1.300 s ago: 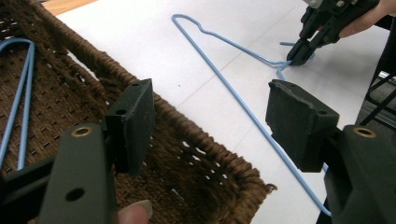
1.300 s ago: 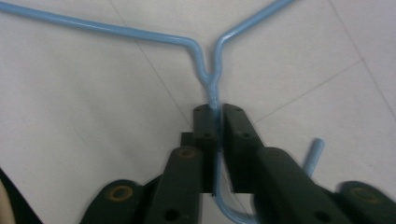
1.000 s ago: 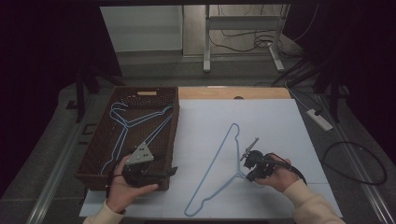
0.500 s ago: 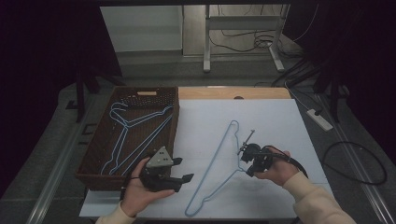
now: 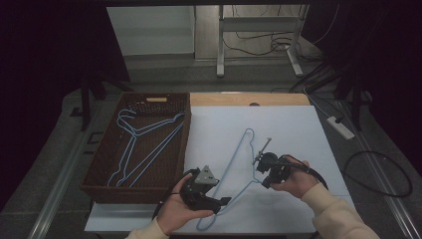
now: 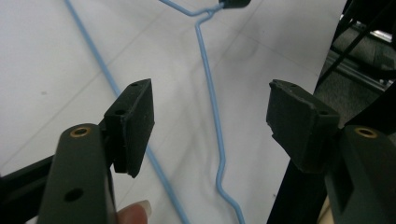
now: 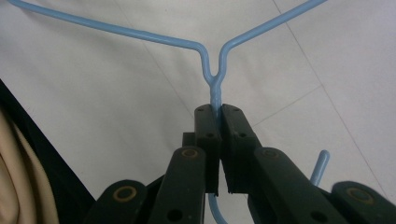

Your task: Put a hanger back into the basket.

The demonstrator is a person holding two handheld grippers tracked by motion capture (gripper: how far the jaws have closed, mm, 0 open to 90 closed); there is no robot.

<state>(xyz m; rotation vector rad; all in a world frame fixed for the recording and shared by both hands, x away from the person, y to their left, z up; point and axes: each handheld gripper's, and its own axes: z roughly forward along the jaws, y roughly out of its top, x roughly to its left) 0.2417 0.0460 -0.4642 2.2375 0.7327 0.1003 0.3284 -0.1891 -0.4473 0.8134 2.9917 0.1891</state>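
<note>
A blue wire hanger (image 5: 233,159) lies on the white sheet (image 5: 298,129) that covers the table. My right gripper (image 5: 263,172) is shut on its neck, just below the fork where the two arms part (image 7: 215,88); part of the hook (image 7: 320,165) sticks out beside the jaws. My left gripper (image 5: 223,201) is held low near the table's front edge, pointing right at the hanger's lower end. Its jaws stand wide open, and a stretch of the hanger's wire (image 6: 208,88) lies on the sheet beyond the gap, untouched by the pads (image 6: 135,119).
A brown wicker basket (image 5: 186,149) stands at the left of the table with more blue hangers (image 5: 144,144) in it. A bare wooden strip (image 5: 278,99) runs along the table's back edge. A power strip (image 5: 341,127) and cables lie on the floor at right.
My left gripper has moved right, from the basket's front corner onto the sheet beside the hanger's lower end. The right gripper keeps its grip on the neck, almost in place.
</note>
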